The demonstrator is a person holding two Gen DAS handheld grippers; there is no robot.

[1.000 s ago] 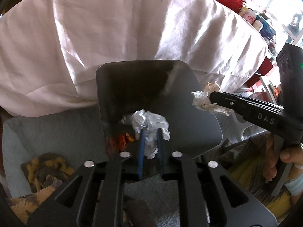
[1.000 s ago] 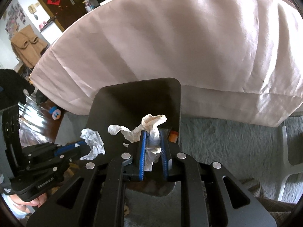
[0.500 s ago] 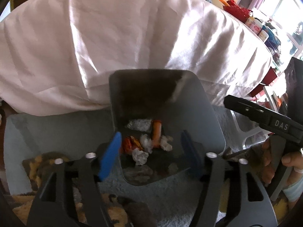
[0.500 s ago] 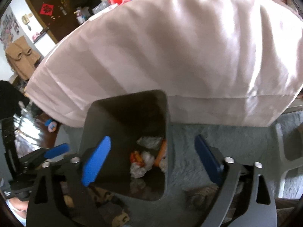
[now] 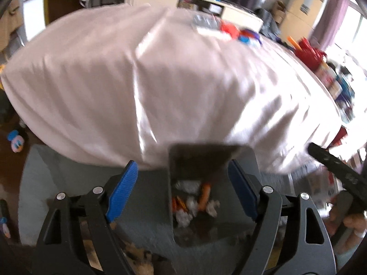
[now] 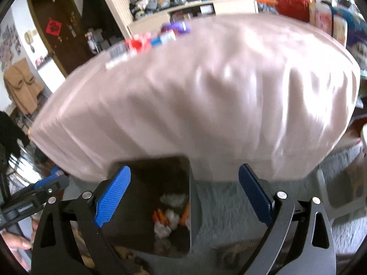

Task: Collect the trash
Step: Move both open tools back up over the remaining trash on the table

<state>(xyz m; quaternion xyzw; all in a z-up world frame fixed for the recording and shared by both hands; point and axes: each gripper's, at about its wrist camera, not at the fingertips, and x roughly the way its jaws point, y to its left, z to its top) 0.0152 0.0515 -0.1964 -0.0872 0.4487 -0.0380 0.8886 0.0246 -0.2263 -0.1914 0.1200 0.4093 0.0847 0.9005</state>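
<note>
A dark square trash bin stands on the grey carpet against the cloth-covered table; it also shows in the right wrist view. Inside lie crumpled white tissues and orange wrappers, seen in the right wrist view too. My left gripper is open and empty, raised above the bin. My right gripper is open and empty, also above the bin. The right gripper shows at the right edge of the left wrist view, and the left gripper at the left edge of the right wrist view.
A table under a pale pink cloth fills the space behind the bin, with red and blue items on its top. Grey carpet lies around the bin. A white stool stands at the right. A plush toy lies on the floor at left.
Both grippers opened and let their tissues fall into the bin. Both have since lifted up and back, so the bin looks smaller and the tabletop comes into view.
</note>
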